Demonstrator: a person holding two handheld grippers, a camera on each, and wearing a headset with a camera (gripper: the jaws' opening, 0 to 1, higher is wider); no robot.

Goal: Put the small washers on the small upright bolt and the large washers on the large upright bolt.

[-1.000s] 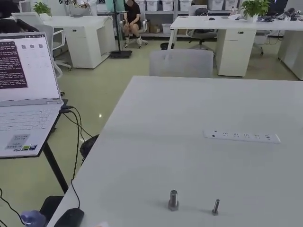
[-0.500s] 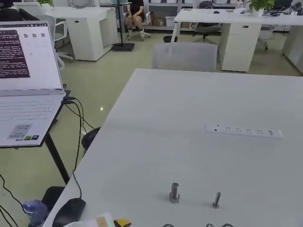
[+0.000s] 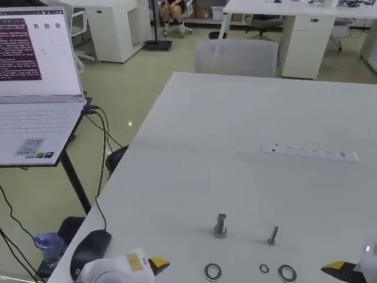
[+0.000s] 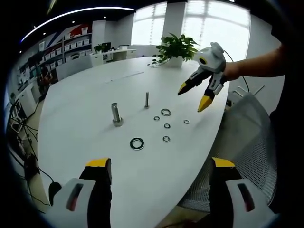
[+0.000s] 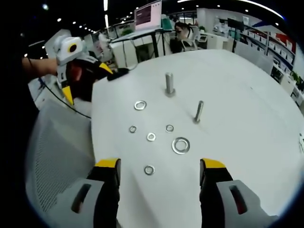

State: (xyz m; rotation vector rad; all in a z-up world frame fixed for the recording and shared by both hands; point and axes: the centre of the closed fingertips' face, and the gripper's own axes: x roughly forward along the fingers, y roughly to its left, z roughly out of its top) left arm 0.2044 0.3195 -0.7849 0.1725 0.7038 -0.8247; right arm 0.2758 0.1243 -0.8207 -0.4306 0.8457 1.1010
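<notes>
Head view: evenly and brightly lit from overhead, picture slightly soft. Only a faint short shadow is cast by the large bolt point(image 3: 220, 225). A small glare spot is seen on the floor point(image 3: 129, 124) at left. Left gripper view: windows point(image 4: 190, 23) at top blown out, sheen on the table point(image 4: 76, 95) below them. Right gripper view: dimmer, ceiling lights point(image 5: 105, 7) at top clipped. Straight lines are bent and detail is smeared toward both round edges.
</notes>
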